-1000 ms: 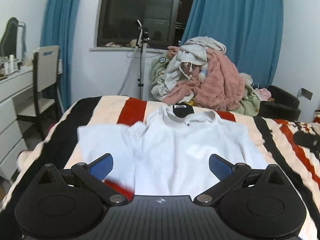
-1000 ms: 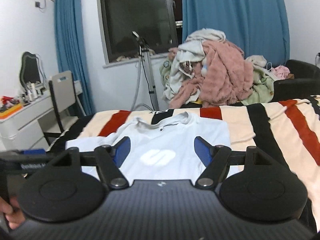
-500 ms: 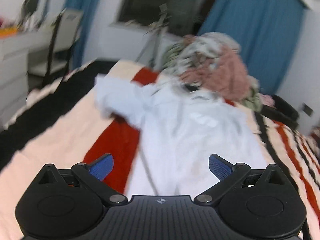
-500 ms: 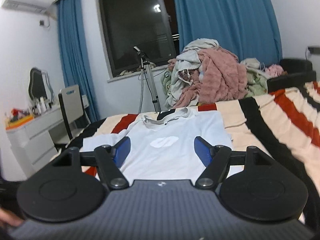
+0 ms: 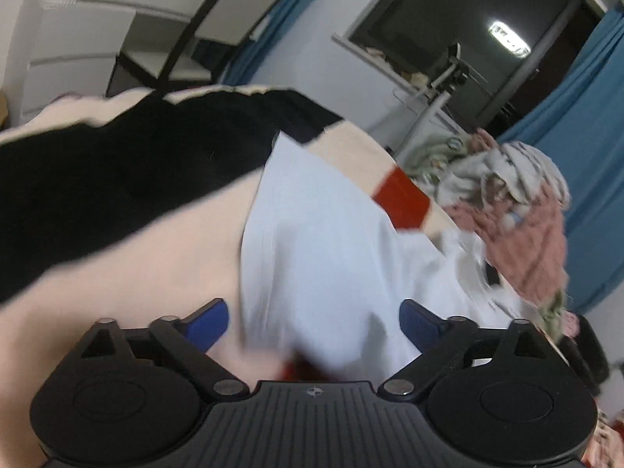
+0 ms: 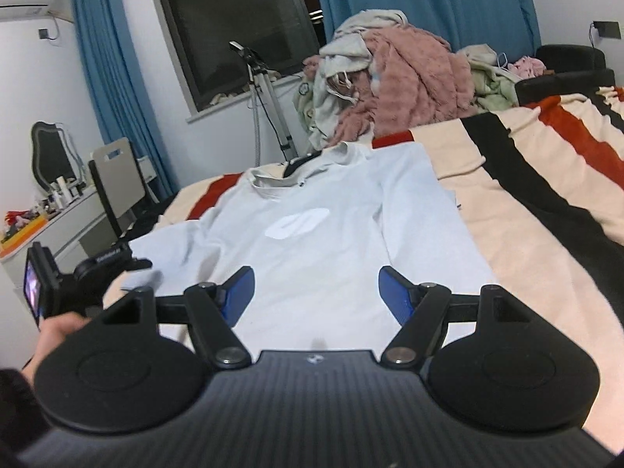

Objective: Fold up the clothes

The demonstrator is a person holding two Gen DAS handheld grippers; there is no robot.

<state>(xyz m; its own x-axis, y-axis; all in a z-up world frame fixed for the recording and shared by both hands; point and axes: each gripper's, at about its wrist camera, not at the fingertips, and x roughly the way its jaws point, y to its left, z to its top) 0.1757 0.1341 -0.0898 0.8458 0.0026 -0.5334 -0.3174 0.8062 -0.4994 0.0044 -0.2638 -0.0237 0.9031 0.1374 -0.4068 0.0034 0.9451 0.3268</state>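
White sweatshirt [image 5: 323, 257] fills the left wrist view, blurred, lying on the striped blanket [image 5: 117, 265] of the bed. Left gripper [image 5: 314, 321] has its sleeve end between the blue pads; jaws have just been closing but are not pressing on cloth, so no grip yet. Nothing folded here, afaict. Clothes pile [image 5: 518, 218] sits beyond the shirt, chair [image 5: 218, 27] and drawers off to the side.

Right wrist view: sweatshirt [image 6: 312, 241] lies flat, front up w/ white logo, collar away from the camera, both sleeves spread. Right gripper [image 6: 316, 296] hovers over the hem, jaws fairly wide, nothing between the pads. Left gripper [image 6: 97, 273] shows at the far sleeve, a hand [image 6: 54, 331] on it. Judgement: task barely begun; every fold is left. Pile [image 6: 394, 89] and tripod [image 6: 269, 105] stand past the bed edge, not blocking. Bed around the shirt looks free enough for folding.
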